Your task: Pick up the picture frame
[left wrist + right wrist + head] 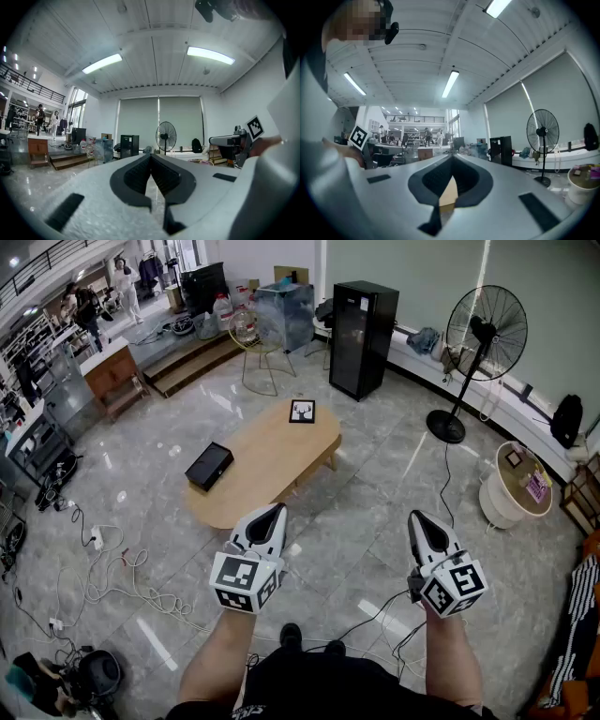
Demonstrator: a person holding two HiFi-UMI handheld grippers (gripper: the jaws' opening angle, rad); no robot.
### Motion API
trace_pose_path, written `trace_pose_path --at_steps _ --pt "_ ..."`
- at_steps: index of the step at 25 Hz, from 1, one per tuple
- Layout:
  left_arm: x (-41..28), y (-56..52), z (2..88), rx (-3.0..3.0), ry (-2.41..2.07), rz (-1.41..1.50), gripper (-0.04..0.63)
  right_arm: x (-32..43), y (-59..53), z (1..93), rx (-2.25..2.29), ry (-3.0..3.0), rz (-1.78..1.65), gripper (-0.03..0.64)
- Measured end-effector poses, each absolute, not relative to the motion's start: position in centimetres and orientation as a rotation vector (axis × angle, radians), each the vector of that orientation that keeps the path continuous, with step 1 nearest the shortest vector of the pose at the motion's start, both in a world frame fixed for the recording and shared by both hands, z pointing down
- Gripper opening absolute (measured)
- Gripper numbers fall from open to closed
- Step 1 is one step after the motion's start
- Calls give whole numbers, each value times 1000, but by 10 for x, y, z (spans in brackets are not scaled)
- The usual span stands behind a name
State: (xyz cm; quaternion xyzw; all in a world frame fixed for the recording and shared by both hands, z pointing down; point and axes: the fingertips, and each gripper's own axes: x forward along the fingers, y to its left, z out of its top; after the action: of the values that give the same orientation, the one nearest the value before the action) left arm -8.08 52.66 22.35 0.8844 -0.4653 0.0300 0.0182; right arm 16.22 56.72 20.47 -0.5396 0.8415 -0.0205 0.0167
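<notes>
The person stands on the grey marble floor (375,521), a little back from the low oval wooden surface (267,451). They hold a tool in each hand, both level and well short of the surface.

The left tool (276,510) has its two jaws pressed together at the tips. Its own camera shows them meeting in a point with nothing caught between. Only floor shows through the narrow slit behind the tips.

The right tool (415,516) is likewise closed tight and empty. A tan patch shows through the opening behind its tips. This is most likely the wooden surface beyond, though the view is too cramped to be sure. Neither tool touches anything.

The picture frame (302,412) lies flat at the far end of the surface, near its edge. It has a dark border and a pale picture. A black box (209,466) sits toward the near left end, well apart from the frame. A standing fan (486,334) is off to the right, on the floor.
</notes>
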Motion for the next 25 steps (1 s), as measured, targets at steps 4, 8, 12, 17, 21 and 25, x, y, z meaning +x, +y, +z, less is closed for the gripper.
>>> trace_pose_path --at_steps 4,8,12,17,21,25 --pt "-82 524 224 2740 -1446 108 5 166 567 203 -1672 2597 -66 2" --pt "-79 529 223 2733 -1443 106 5 175 574 204 -1676 2578 -79 2" --pt "-71 534 224 2737 -1447 123 6 190 581 204 -1690 2552 -85 2" --pt "-49 545 222 2753 -1448 145 6 219 595 211 -1758 2553 -62 5" --pt "-33 553 226 2744 -1436 129 6 241 609 226 -1819 2553 -88 6" --pt "-15 559 234 2728 -1409 131 6 261 620 241 -1854 2567 -141 6"
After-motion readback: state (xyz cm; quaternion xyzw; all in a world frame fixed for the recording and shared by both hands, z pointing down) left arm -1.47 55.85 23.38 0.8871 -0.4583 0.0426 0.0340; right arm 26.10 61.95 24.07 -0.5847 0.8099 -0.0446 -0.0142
